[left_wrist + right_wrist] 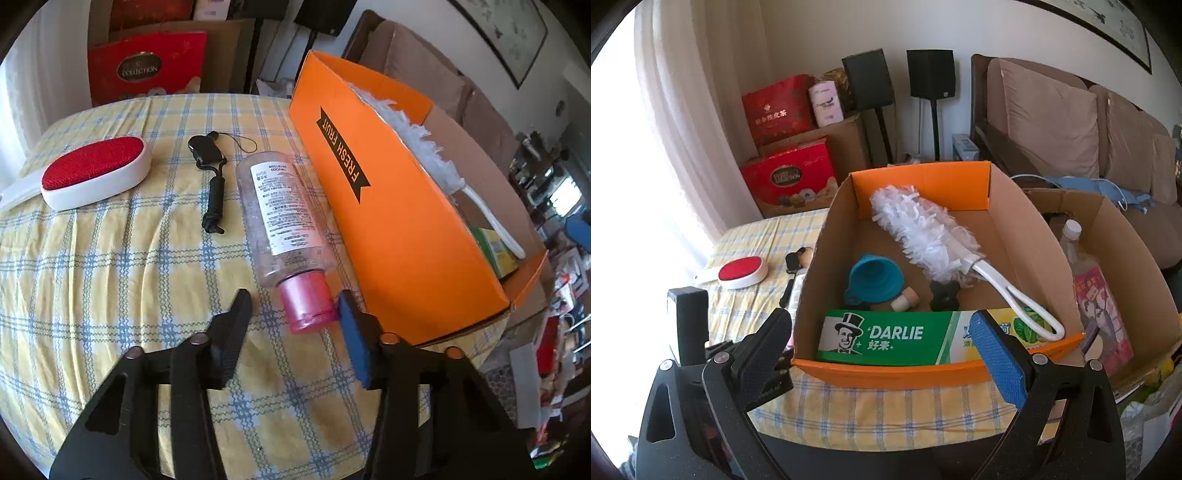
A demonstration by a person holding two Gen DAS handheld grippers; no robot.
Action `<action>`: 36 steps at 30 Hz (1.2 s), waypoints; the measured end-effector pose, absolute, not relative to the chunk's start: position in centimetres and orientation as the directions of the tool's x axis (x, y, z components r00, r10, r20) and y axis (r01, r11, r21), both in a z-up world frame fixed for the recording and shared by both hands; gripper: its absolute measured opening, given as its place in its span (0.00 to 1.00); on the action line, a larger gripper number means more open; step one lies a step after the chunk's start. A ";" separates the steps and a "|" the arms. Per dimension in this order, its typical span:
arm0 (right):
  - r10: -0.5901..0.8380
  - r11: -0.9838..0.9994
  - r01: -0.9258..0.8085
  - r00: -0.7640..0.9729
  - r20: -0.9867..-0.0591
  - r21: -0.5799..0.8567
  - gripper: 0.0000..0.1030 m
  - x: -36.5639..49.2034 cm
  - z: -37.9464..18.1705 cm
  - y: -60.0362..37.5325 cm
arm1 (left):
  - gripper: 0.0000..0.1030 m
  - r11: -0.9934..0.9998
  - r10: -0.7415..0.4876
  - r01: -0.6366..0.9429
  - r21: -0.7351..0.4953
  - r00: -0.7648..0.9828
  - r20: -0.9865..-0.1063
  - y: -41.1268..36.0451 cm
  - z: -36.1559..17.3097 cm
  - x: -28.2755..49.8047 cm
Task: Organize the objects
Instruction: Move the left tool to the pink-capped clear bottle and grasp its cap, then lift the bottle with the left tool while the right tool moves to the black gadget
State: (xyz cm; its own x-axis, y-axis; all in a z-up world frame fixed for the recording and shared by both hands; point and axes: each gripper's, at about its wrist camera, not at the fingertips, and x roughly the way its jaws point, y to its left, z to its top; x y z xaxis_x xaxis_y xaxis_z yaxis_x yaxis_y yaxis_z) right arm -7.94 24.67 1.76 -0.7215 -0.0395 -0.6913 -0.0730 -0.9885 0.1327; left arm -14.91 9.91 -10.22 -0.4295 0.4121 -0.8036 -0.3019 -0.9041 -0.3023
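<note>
A clear bottle (280,210) with a pink cap (306,306) lies on the yellow checked cloth beside the orange box (388,229). My left gripper (293,299) is open around the cap: the blue pad is at the cap's right side and the black finger stands apart on its left. A red lint brush (92,166) and a black strap (212,184) lie further back. My right gripper (881,317) is open and empty at the near rim of the orange box (886,373), which holds a white duster (923,229), a blue funnel (875,277) and a green toothpaste carton (886,336).
A second cardboard box (1126,258) with a bottle and a pink packet stands right of the orange one. Behind are a brown sofa (1052,122), red gift boxes (790,177) and black speakers (931,74). A cork (905,297) and a black knob (943,295) lie in the orange box.
</note>
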 end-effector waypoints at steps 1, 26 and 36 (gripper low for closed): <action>-0.039 -0.989 -0.072 -0.720 -0.692 0.131 0.96 -8.0 1.7 24.6 | 0.27 -0.901 0.418 -0.304 -0.309 -0.425 -0.803 9.9 -10.3 -14.9; -0.130 -0.991 0.069 -0.672 -0.729 0.114 0.84 -11.1 0.7 18.5 | 0.24 -0.929 0.371 -0.196 -0.315 -0.507 -0.778 -0.3 -8.7 -11.6; -0.162 -0.987 0.115 -0.652 -0.740 0.115 0.84 -11.4 0.2 16.4 | 0.24 -0.950 0.311 -0.170 -0.263 -0.604 -0.733 -3.5 -3.7 -12.3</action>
State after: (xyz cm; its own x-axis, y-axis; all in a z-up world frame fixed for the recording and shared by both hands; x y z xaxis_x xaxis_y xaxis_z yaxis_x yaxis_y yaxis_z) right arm -11.42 16.36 0.21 -0.6523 -0.1625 -0.7404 0.1151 -0.9867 0.1152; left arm -12.29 -3.47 -3.70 -0.6045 0.3114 -0.7332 -0.1697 -0.9496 -0.2635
